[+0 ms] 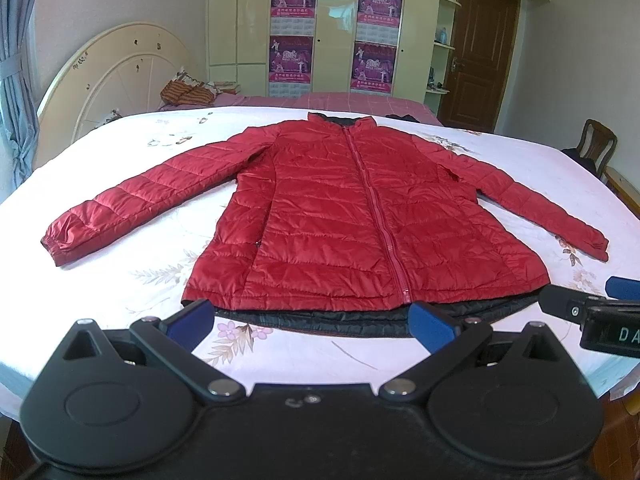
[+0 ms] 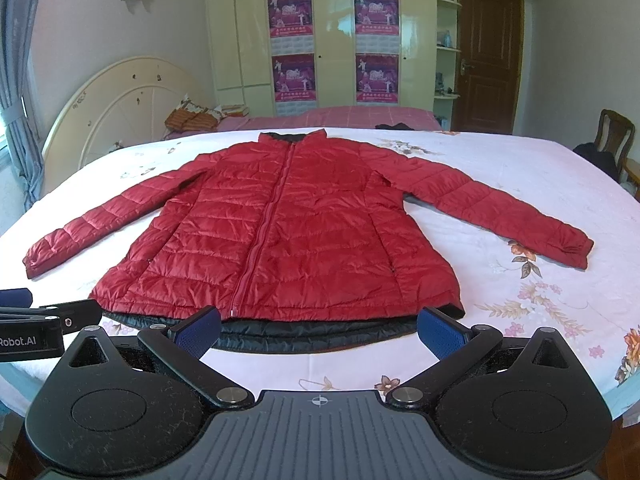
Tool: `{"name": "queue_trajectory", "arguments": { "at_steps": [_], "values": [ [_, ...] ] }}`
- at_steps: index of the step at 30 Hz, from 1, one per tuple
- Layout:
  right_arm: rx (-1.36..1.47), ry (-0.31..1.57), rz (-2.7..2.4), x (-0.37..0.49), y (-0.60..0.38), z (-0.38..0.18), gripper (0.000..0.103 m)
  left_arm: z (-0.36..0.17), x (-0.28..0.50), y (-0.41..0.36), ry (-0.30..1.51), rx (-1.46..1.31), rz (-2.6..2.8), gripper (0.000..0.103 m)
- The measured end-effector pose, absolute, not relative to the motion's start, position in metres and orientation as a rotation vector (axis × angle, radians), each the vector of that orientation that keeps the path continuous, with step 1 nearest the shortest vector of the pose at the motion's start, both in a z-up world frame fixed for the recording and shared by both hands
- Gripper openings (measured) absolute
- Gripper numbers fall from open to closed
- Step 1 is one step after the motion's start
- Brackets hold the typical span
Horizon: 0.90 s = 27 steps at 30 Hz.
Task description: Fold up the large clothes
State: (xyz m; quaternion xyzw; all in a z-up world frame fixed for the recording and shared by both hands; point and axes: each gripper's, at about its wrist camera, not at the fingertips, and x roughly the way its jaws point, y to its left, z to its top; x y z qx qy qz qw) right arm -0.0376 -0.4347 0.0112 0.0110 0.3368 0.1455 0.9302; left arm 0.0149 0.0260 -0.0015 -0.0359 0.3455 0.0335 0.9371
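Observation:
A red quilted jacket (image 1: 340, 216) lies flat and zipped on the white floral bedsheet (image 1: 120, 280), sleeves spread out to both sides, black lining showing along the near hem. It also shows in the right wrist view (image 2: 288, 232). My left gripper (image 1: 312, 324) is open and empty, held just before the hem. My right gripper (image 2: 320, 332) is open and empty, also just before the hem. The right gripper's tip shows at the right edge of the left wrist view (image 1: 600, 308); the left gripper's tip shows at the left edge of the right wrist view (image 2: 36, 320).
A cream headboard (image 1: 112, 76) stands at the far left, with a striped bag (image 1: 188, 94) on the pink bedding behind. A wardrobe with posters (image 1: 332, 32) and a brown door (image 1: 480, 52) are at the back. A wooden chair (image 1: 596, 148) stands at the right.

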Motion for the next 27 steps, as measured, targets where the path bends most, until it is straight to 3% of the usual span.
{"name": "queue_trajectory", "arguments": {
  "at_steps": [27],
  "values": [
    [0.148, 0.646, 0.06, 0.033, -0.476, 0.01, 0.103, -0.004, 0.081, 0.067, 0.684, -0.08, -0.014, 0.103]
  ]
}}
